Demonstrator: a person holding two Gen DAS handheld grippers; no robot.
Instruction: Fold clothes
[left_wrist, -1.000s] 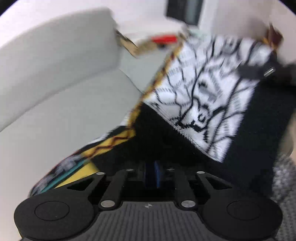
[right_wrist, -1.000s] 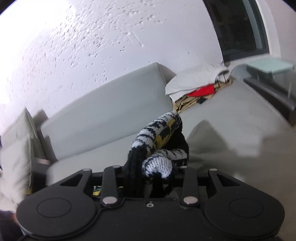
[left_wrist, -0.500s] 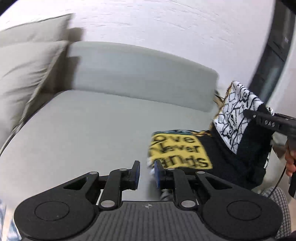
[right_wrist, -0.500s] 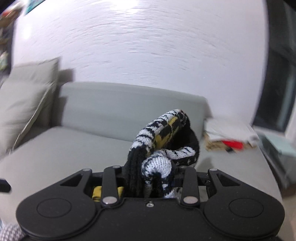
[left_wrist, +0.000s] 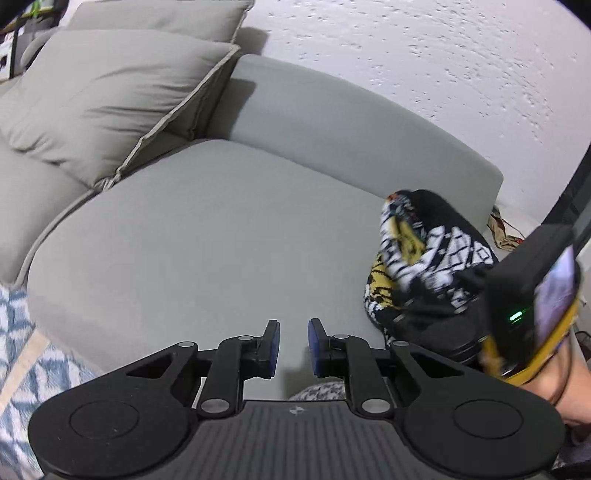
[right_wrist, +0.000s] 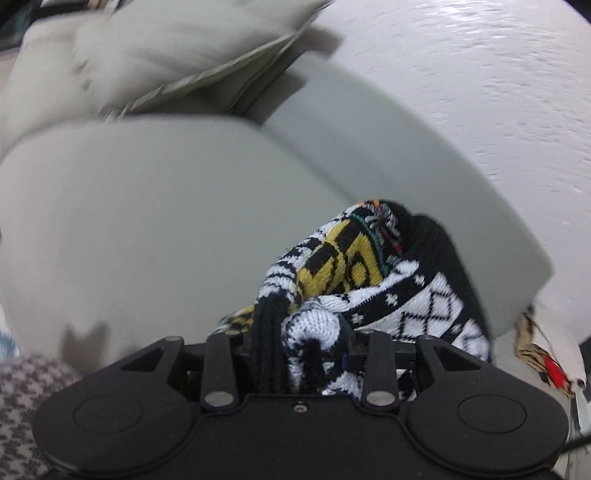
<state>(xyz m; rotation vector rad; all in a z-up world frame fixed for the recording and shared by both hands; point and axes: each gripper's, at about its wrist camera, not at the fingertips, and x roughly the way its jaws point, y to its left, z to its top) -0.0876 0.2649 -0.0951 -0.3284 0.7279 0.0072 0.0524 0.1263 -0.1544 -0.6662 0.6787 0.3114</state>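
Observation:
A black, white and yellow patterned knit sweater (right_wrist: 354, 273) is bunched up in my right gripper (right_wrist: 306, 343), which is shut on it above the right part of the grey sofa seat (right_wrist: 155, 206). In the left wrist view the same sweater (left_wrist: 424, 266) hangs bundled at the right, with the right gripper's body (left_wrist: 532, 280) beside it. My left gripper (left_wrist: 293, 341) is open and empty, low over the front edge of the sofa seat (left_wrist: 221, 229), left of the sweater.
Two grey cushions (left_wrist: 110, 92) lean at the sofa's left back. The sofa backrest (left_wrist: 351, 122) runs along a white textured wall. A blue and white patterned rug (left_wrist: 14, 332) lies at lower left. More clothes (right_wrist: 543, 354) lie at far right.
The left gripper has let go of the sweater and swung left, low over the seat. The right gripper has kept the bunched sweater and turned left towards the cushions.

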